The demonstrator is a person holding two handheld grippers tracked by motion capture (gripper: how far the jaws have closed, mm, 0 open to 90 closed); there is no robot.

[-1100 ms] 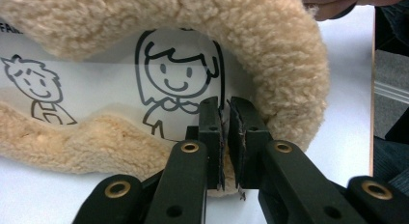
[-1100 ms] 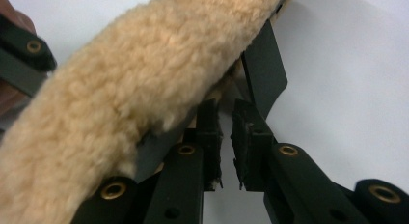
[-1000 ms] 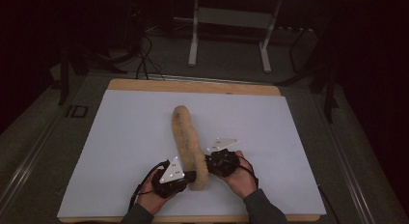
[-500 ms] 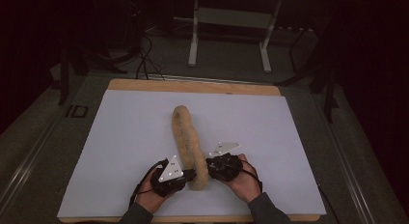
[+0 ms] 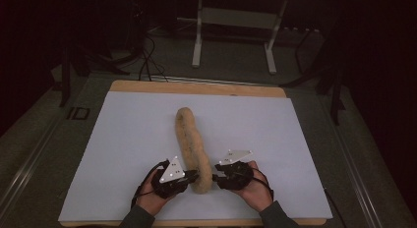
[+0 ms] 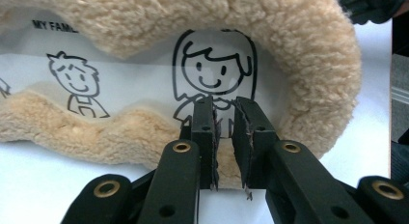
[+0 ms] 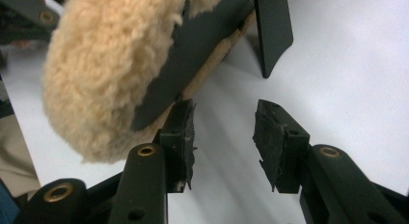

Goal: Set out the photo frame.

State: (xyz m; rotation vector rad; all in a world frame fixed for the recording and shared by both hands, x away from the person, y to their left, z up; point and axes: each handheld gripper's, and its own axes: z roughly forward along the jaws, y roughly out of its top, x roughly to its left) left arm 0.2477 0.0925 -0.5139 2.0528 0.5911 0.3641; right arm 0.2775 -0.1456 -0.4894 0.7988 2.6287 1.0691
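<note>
Lengthwise on the white sheet (image 5: 123, 154) that covers the desk (image 5: 196, 87) lies a long tan fleece slipper (image 5: 193, 148), its near end between the two grippers. The left gripper (image 5: 193, 177) sits just left of that near end, held in the person's left hand (image 5: 155, 196). Its own view looks into the slipper's opening, where a lining (image 6: 144, 79) printed with cartoon figures shows between two fleece edges. Its jaws are nearly together around the lower fleece edge, though they have just been opening a little, and whether the pads press the fleece I cannot tell. The right gripper (image 5: 217, 170) sits just right of the slipper's near end, in the right hand (image 5: 255, 188). Its jaws have just been opening and stand apart, released, with bare white sheet between them. In its view the slipper's fleece and dark sole (image 7: 193, 50) lie just beside one finger (image 7: 181, 137).
</note>
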